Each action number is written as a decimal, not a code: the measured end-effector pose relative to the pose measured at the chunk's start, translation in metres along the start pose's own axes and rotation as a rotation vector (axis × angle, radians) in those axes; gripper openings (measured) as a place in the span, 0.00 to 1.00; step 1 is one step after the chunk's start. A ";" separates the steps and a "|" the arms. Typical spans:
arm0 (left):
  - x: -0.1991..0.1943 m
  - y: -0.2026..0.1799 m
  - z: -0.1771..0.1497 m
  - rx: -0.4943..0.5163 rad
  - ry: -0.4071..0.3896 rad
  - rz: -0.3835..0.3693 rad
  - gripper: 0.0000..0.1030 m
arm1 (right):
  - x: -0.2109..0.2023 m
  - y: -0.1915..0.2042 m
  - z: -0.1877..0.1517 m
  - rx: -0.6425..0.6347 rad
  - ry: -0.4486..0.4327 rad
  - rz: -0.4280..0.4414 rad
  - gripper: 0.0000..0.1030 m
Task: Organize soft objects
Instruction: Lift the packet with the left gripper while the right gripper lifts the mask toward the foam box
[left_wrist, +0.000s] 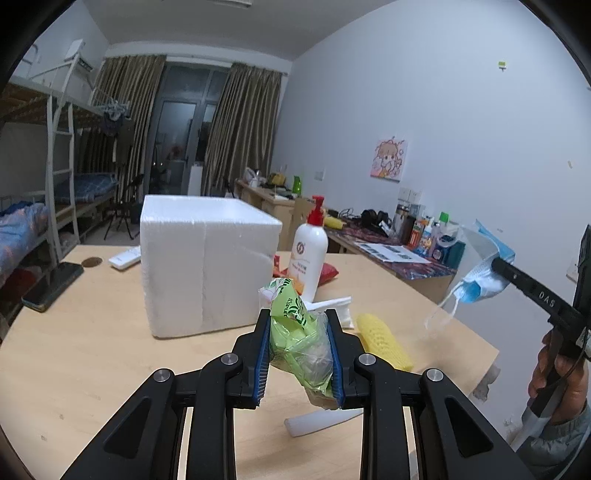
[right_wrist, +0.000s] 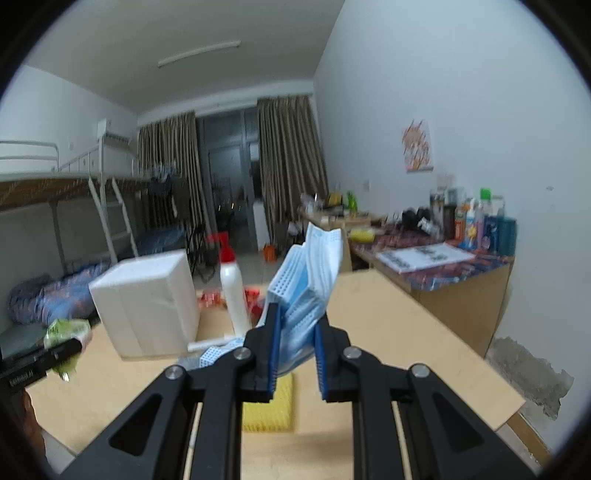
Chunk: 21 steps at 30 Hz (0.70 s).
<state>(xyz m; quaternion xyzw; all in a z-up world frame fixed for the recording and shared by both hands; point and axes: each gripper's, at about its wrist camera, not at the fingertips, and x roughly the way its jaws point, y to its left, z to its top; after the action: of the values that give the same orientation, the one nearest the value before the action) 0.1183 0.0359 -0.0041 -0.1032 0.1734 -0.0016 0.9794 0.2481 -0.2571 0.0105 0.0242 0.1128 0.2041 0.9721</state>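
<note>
Jaws around upright tissue pack (left_wrist: 300, 332)

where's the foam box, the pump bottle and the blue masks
foam box (left_wrist: 207, 266) left wrist view, front face
pump bottle (left_wrist: 308, 254) left wrist view, white body
blue masks (right_wrist: 310, 280) right wrist view, pleated middle

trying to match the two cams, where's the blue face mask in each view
Left wrist view: far right edge, the blue face mask hangs from the right gripper.
Right wrist view: centre, pinched between that gripper's fingers.
Shared landmark: the white foam box, left of the mask in both.
</note>
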 end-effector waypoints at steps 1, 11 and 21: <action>-0.003 -0.001 0.001 0.002 -0.007 -0.002 0.28 | -0.001 0.001 0.002 -0.009 -0.010 0.000 0.20; -0.033 -0.009 0.006 0.032 -0.064 0.023 0.28 | -0.010 0.018 0.005 -0.046 -0.029 0.072 0.20; -0.064 -0.010 0.014 0.063 -0.123 0.068 0.28 | -0.012 0.032 0.004 -0.054 -0.040 0.150 0.20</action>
<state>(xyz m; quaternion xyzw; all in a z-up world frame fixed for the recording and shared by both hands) 0.0630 0.0319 0.0330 -0.0664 0.1159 0.0324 0.9905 0.2258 -0.2323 0.0202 0.0105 0.0859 0.2786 0.9565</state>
